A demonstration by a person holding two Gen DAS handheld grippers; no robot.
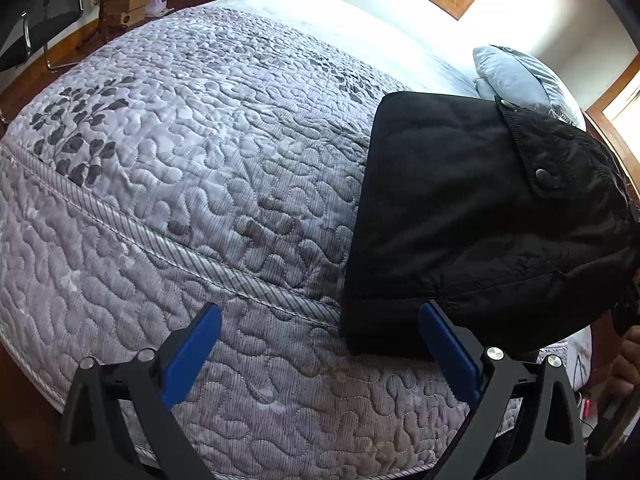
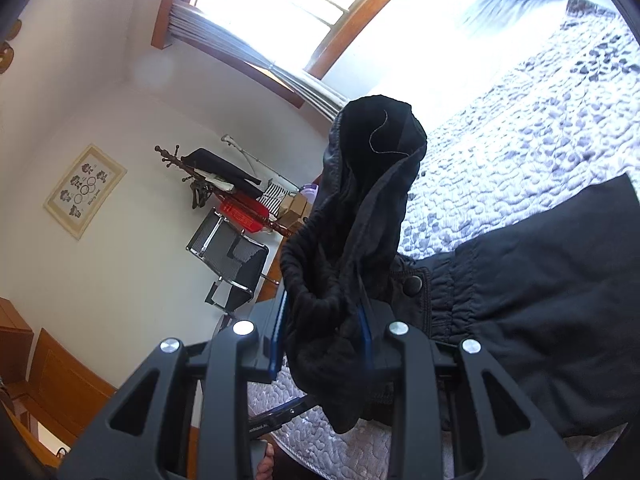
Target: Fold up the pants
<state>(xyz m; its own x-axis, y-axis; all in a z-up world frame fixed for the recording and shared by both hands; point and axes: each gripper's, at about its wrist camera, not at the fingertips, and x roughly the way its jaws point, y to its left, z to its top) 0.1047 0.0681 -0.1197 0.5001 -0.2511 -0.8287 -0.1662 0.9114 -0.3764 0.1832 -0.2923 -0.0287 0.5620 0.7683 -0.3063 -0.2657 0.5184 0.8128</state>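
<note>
Right gripper [image 2: 324, 344] clamps soft, floppy black fabric pants [image 2: 540, 300] at the quilted grey bed's [image 1: 180, 168] near edge; left gripper [image 1: 320, 340] gapes empty.

Black linkage frames [image 1: 120, 408] — silver screws, blue fingers [image 1: 192, 354].

Ahead of the left gripper spreads a bed [image 1: 200, 152] under a grey quilted cover, a pale pillow [image 1: 516, 74] at its far end. Beyond the right gripper, a bright wood-framed window [image 2: 288, 4] lights white walls, a framed picture [image 2: 85, 190], a black mesh chair [image 2: 230, 256] and a coat rack [image 2: 208, 184].
</note>
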